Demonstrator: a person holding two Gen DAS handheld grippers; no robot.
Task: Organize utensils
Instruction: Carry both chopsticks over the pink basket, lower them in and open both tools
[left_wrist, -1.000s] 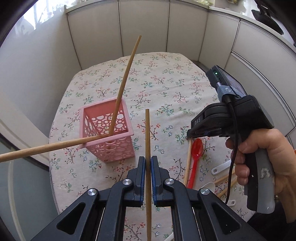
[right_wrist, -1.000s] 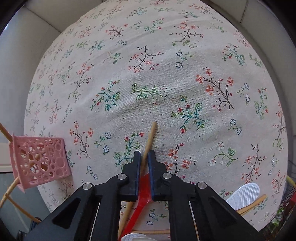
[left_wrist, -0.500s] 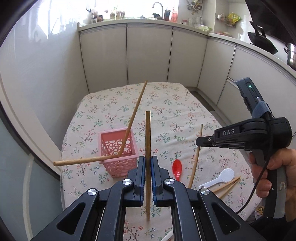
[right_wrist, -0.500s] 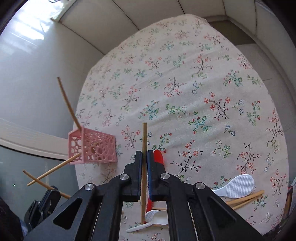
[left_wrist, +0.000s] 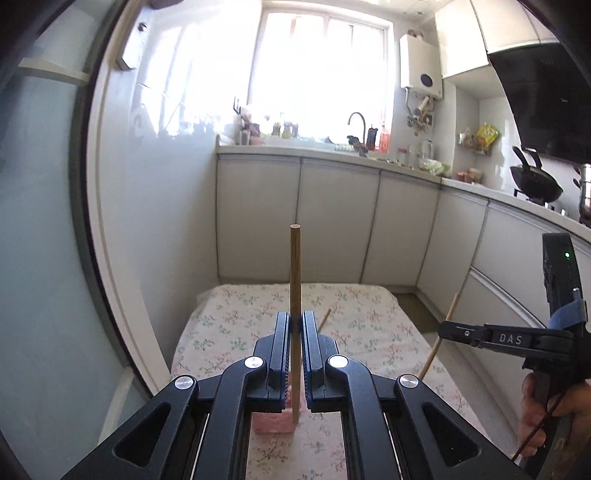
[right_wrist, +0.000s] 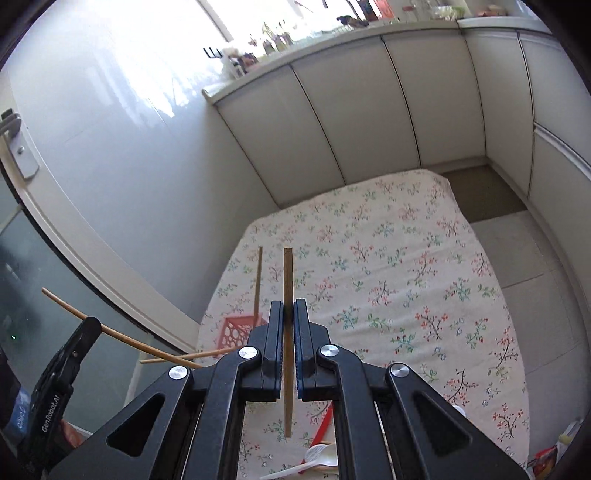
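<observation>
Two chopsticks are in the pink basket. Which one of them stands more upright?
The chopstick rising steeply above the pink basket, its tip over the floral cloth. The other chopstick leans out low, almost level, past the basket's left side.

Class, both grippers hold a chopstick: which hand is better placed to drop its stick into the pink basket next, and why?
Probably left. The left gripper clamps its chopstick directly above the pink basket; from the right gripper, the basket sits off to the left.

The right gripper (right_wrist: 289, 314) clamps a chopstick (right_wrist: 288, 280) upright above the bench (right_wrist: 406, 277), near the pink basket (right_wrist: 240, 330).
</observation>
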